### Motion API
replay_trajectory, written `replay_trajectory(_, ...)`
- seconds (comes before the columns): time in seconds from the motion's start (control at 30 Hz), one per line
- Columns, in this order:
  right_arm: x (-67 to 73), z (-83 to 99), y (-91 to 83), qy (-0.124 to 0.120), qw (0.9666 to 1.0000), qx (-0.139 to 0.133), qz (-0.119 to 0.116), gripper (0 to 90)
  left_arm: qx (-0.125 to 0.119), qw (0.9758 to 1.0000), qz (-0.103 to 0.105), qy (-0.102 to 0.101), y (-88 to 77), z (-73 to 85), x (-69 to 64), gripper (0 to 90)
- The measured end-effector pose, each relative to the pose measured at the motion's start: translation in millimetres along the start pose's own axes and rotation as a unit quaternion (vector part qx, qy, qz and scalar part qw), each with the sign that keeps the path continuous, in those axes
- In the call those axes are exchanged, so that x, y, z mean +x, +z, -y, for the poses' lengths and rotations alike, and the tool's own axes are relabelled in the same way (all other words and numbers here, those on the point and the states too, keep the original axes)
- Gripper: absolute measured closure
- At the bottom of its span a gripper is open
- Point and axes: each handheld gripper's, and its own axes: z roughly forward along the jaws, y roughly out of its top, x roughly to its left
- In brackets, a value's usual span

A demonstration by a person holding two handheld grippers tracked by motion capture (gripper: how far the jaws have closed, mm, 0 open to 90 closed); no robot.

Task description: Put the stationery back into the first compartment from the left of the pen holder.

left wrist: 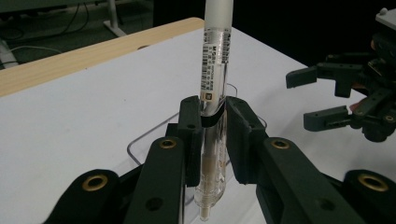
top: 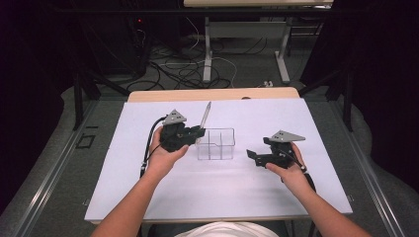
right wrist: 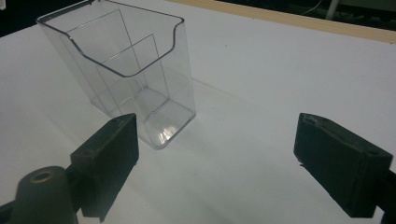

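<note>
The high view showed us the left hand-held gripper (top: pixel 197 133) clenched on a pen (top: pixel 205 116), held upright just at the left edge of the clear divided holder (top: pixel 216 144) on the counter (top: pixel 123 163), so we judged the pickup done and the drop into a compartment left. To the right, the right hand-held gripper (top: pixel 253 158) hung released and empty beside the holder.

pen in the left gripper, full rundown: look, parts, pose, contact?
The pen has a clear plastic barrel with its inner tube visible, a frosted white upper part, a printed label and a black band around the barrel. It stands nearly upright, tip down, clamped mid-barrel between the pads of the left gripper. In the high view it leans slightly and sits at the left edge of the clear organizer, over the white table. Whether the tip touches the organizer can't be told.
</note>
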Motion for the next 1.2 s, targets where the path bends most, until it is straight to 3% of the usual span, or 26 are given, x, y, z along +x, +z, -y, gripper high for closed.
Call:
replay_trajectory(0.17, -2.8, 2.3, 0.4, 0.001, 1.0, 0.004, 0.003, 12.1, -0.02, 0.9997, -0.01, -0.01, 9.3, -0.6, -0.1, 77.5)
replay_trajectory(0.37, -5.6, 4.4, 1.6, 0.006, 0.9999, 0.011, 0.005, 10.4, -0.027, 0.9994, -0.019, -0.014, 18.0, 0.6, 0.2, 77.5)
replay_trajectory(1.0, -9.5, 8.6, 3.3, 0.019, 0.9994, 0.029, 0.003, 7.9, -0.019, 0.9986, -0.042, -0.026, 38.9, 11.9, 3.4, 77.4)
replay_trajectory(1.2, -7.6, 8.8, 4.2, 0.021, 0.9992, 0.033, -0.006, 8.2, -0.012, 0.9986, -0.047, -0.021, 44.1, 16.2, 3.3, 77.4)
